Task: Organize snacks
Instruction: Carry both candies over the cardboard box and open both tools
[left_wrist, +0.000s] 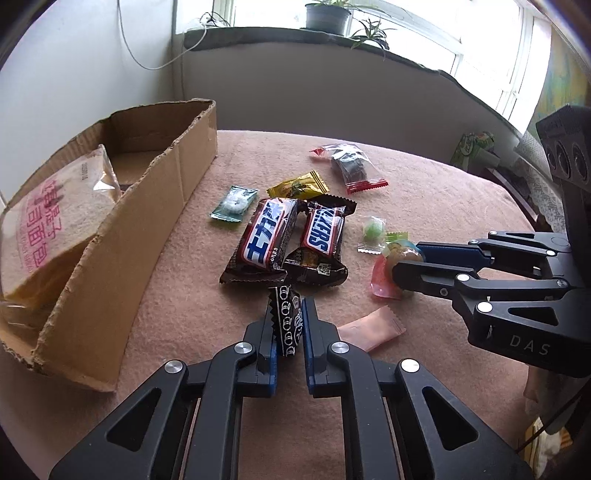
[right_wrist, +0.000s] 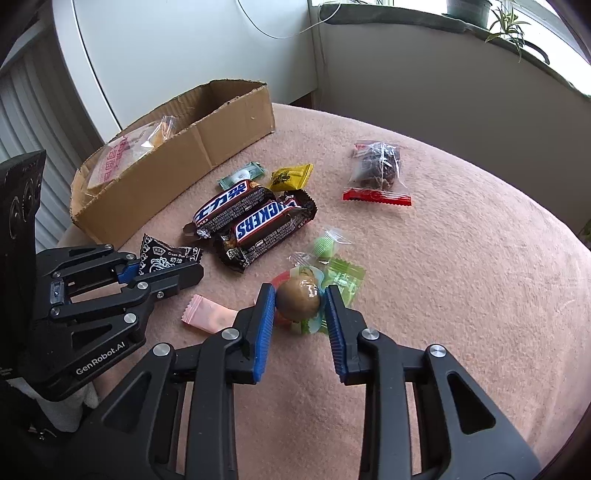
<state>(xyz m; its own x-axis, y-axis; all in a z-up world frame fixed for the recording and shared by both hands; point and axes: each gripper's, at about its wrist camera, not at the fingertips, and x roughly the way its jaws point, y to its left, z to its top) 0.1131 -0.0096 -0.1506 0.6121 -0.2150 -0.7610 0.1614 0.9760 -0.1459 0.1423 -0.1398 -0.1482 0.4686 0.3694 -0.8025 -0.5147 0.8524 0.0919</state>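
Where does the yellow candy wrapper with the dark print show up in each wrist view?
Left wrist view: yellow candy wrapper, centre, just above the two Snickers bars.
Right wrist view: yellow candy wrapper, centre left, again just above those bars.
Shared landmark: the brown cardboard box, left of the wrapper in both views.

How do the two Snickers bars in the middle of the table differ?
The Snickers bar with Chinese lettering lies nearer the cardboard box; the Snickers bar with Latin lettering lies on the side away from it. The Latin bar's crimped end overlaps the Chinese bar. Both are brown wrappers, lying side by side, ungripped.
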